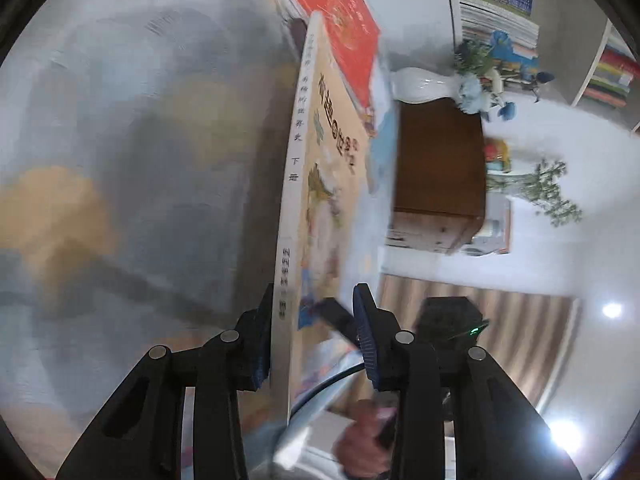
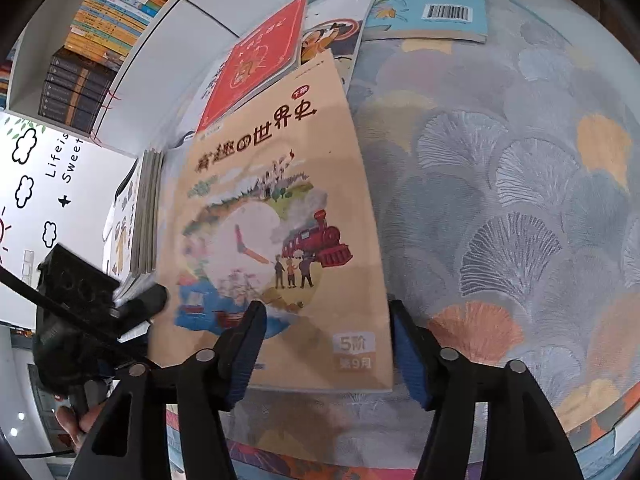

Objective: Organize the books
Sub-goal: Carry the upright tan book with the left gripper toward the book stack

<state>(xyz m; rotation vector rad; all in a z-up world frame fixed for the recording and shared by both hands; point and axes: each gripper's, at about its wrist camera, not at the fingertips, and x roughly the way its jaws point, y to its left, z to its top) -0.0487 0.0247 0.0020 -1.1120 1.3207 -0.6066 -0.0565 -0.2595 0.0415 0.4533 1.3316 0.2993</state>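
A beige picture book with a red train on its cover [image 2: 272, 208] lies on the patterned tablecloth [image 2: 500, 200]. Its top edge is tucked under a red book [image 2: 256, 60]. My right gripper [image 2: 326, 320] stands open over the beige book's near end: one finger over the cover, the other past the book's right edge above the cloth. My left gripper [image 2: 132, 304] reaches in at the spine side. In the left wrist view the beige book [image 1: 320, 184] shows edge-on between the left gripper's [image 1: 314, 340] jaws. One pad lies against its underside; the other stands slightly off the cover.
Behind the red book lie a white book with an orange figure [image 2: 332, 28] and a blue book with a barcode [image 2: 432, 0]. A stack of thin books [image 2: 146, 208] sits left of the beige one. Filled bookshelves [image 2: 92, 40], a white vase [image 1: 424, 86] and a brown cabinet [image 1: 436, 160] stand beyond.
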